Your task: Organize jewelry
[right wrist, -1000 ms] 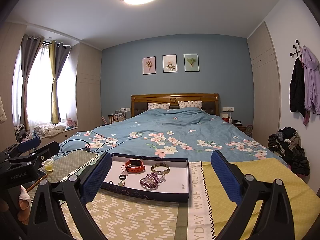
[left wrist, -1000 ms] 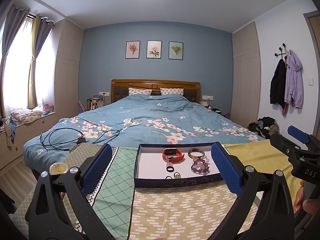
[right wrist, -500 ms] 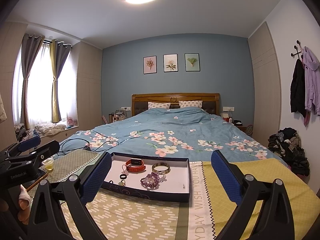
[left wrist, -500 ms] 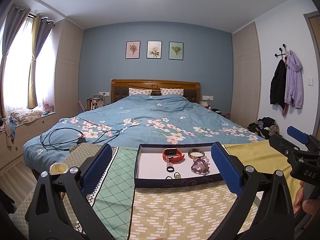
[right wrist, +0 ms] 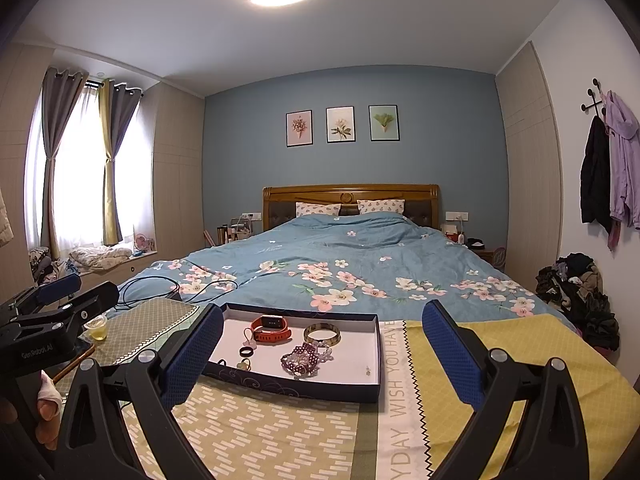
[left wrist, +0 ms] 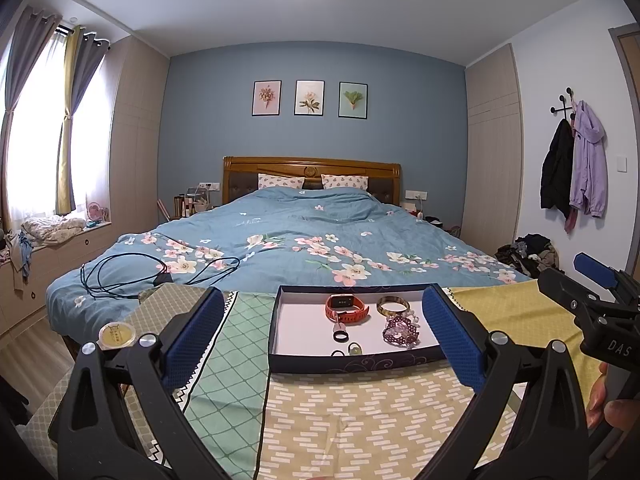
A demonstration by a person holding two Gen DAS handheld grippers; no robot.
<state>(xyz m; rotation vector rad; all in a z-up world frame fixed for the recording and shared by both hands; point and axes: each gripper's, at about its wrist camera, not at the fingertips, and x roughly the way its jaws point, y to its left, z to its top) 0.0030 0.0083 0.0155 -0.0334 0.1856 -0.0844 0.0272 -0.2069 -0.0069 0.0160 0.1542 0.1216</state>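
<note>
A dark blue tray (left wrist: 352, 362) with a white floor sits on a patterned cloth at the foot of the bed; it also shows in the right wrist view (right wrist: 288, 388). In it lie an orange watch (left wrist: 346, 308), a gold bangle (left wrist: 393, 305), a purple bead bracelet (left wrist: 401, 333), a black ring (left wrist: 340, 336) and small rings (left wrist: 353, 349). My left gripper (left wrist: 320, 340) is open and empty, held short of the tray. My right gripper (right wrist: 320, 356) is open and empty, also short of the tray.
A small round jar (left wrist: 117, 336) stands on the cloth at the left. Black cables (left wrist: 132, 276) lie on the blue floral bedspread (left wrist: 320, 240). A pile of clothes (right wrist: 576, 296) is on the floor at the right. Yellow cloth (right wrist: 520, 360) lies right of the tray.
</note>
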